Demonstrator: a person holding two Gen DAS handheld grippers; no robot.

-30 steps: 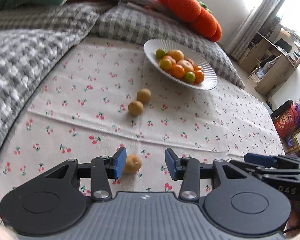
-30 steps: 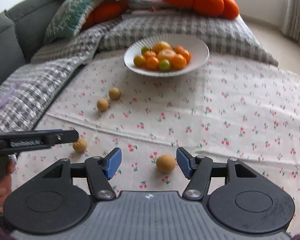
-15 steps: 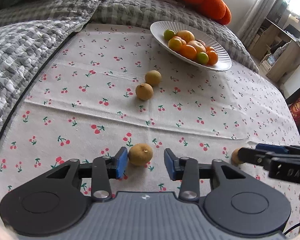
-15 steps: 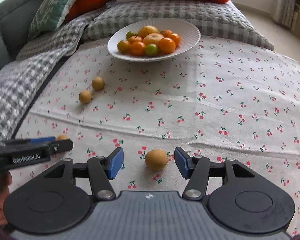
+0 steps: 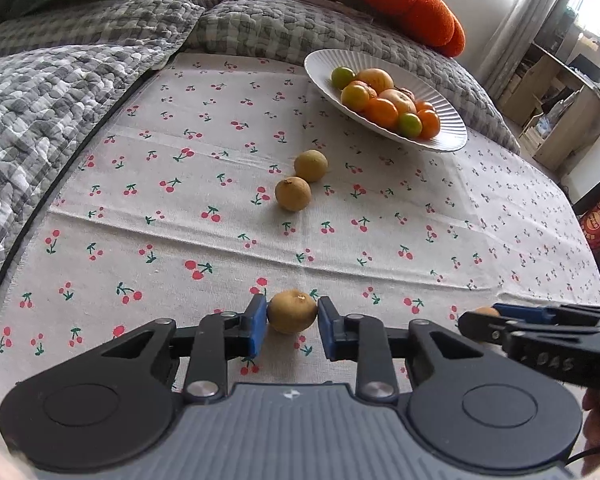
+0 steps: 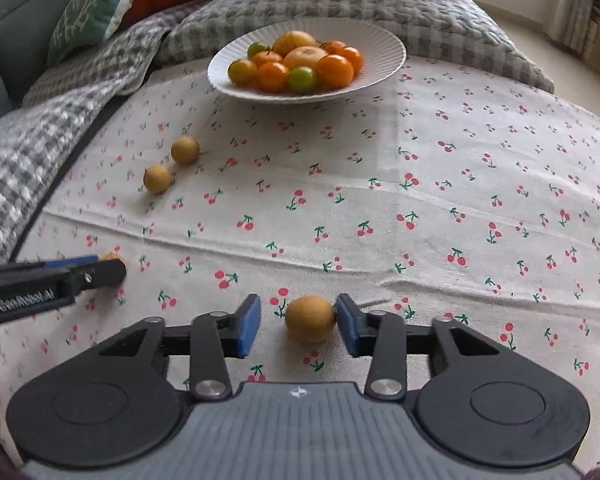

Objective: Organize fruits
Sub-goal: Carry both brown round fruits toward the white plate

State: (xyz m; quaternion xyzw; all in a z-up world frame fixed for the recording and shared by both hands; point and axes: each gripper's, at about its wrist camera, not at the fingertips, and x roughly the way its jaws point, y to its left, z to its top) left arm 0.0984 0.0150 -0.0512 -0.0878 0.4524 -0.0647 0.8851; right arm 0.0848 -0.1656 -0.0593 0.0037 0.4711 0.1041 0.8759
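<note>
Closing on 2 longans lying on the cloth, the left gripper (image 5: 292, 326) pinches its longan (image 5: 292, 311) while the right gripper (image 6: 298, 324) touches its longan (image 6: 309, 318) with 1 pad only, so it may roll away.

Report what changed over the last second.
Left gripper has closed its jaws onto a brown fruit. Right gripper has been closing around a second fruit; only one pad touches it so far. The plate of citrus and two loose fruits stayed put.
</note>
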